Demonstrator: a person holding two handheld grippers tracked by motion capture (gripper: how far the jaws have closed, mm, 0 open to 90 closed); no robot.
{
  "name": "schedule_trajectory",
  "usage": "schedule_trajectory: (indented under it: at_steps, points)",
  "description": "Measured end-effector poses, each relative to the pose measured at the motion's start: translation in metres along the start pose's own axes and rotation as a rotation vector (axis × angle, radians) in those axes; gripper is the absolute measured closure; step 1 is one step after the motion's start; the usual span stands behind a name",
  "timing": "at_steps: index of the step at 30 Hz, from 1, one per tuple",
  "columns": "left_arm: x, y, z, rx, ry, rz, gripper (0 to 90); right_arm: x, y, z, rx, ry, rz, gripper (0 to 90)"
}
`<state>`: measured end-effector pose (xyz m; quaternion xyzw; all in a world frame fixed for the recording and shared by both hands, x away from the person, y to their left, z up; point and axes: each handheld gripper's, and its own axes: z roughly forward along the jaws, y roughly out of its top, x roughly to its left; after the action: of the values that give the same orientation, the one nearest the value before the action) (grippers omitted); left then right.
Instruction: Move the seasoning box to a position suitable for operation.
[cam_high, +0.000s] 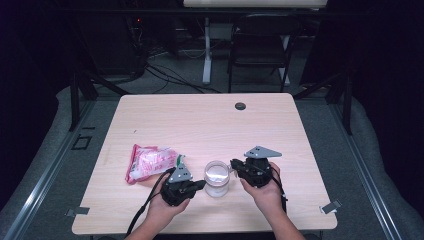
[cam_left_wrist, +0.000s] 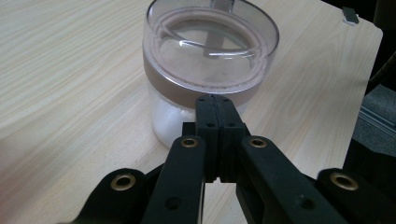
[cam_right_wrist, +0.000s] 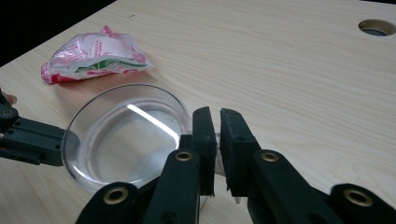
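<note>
A round jar (cam_high: 217, 177) with a clear lid, a brown band and white contents stands near the table's front edge. In the left gripper view the jar (cam_left_wrist: 210, 51) is just ahead, and my left gripper (cam_left_wrist: 212, 99) is shut, its tips pressed against the brown band. In the high view the left gripper (cam_high: 202, 184) meets the jar from the left. My right gripper (cam_high: 233, 165) comes in from the right. In its own view the right gripper (cam_right_wrist: 218, 114) is shut on a clear tab at the rim of the jar's lid (cam_right_wrist: 126, 135).
A crumpled red, white and green snack bag (cam_high: 150, 162) (cam_right_wrist: 95, 56) lies left of the jar. The wooden table (cam_high: 200, 120) has a cable hole (cam_high: 240, 106) at the back. Metal clips (cam_high: 330, 206) sit at the front corners. A folding chair (cam_high: 260, 45) stands beyond the table.
</note>
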<state>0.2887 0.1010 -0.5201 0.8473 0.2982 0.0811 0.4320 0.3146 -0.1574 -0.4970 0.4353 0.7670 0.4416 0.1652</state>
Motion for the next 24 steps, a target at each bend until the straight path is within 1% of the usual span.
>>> schedule_trajectory:
  at_steps: [1,5,10,11,16,17,20,22,23,24]
  points:
    - [0.0,0.001,0.0,0.001,-0.009,-0.001,90.0,0.0,0.0,0.0,-0.004,0.001,0.004,84.9]
    - [-0.001,0.002,0.0,-0.009,-0.009,0.0,90.0,-0.001,-0.001,0.0,-0.007,0.003,0.013,85.1]
    - [0.0,0.004,-0.002,-0.025,-0.012,-0.001,90.0,-0.001,-0.002,-0.001,-0.008,0.003,0.011,85.1]
    - [0.0,0.005,-0.002,-0.032,-0.013,-0.004,90.0,0.0,-0.003,-0.003,-0.008,0.001,-0.001,84.1]
    - [0.0,0.009,-0.001,-0.037,-0.026,0.0,90.0,0.001,-0.004,-0.009,-0.01,0.014,-0.021,81.4]
    - [0.0,0.011,-0.001,-0.039,-0.029,0.004,90.0,0.003,-0.006,-0.013,-0.005,0.027,-0.042,78.7]
    - [0.0,0.013,-0.001,-0.043,-0.033,0.009,90.0,0.007,-0.008,-0.019,-0.005,0.04,-0.065,74.1]
    - [0.0,0.015,0.0,-0.052,-0.033,0.008,90.0,0.009,-0.009,-0.021,0.012,0.06,-0.084,68.9]
    - [0.0,0.016,0.0,-0.055,-0.034,0.009,90.0,0.009,-0.009,-0.021,0.012,0.06,-0.084,68.9]
    - [0.001,0.017,0.0,-0.064,-0.033,0.011,90.0,0.012,-0.012,-0.022,0.022,0.066,-0.102,64.8]
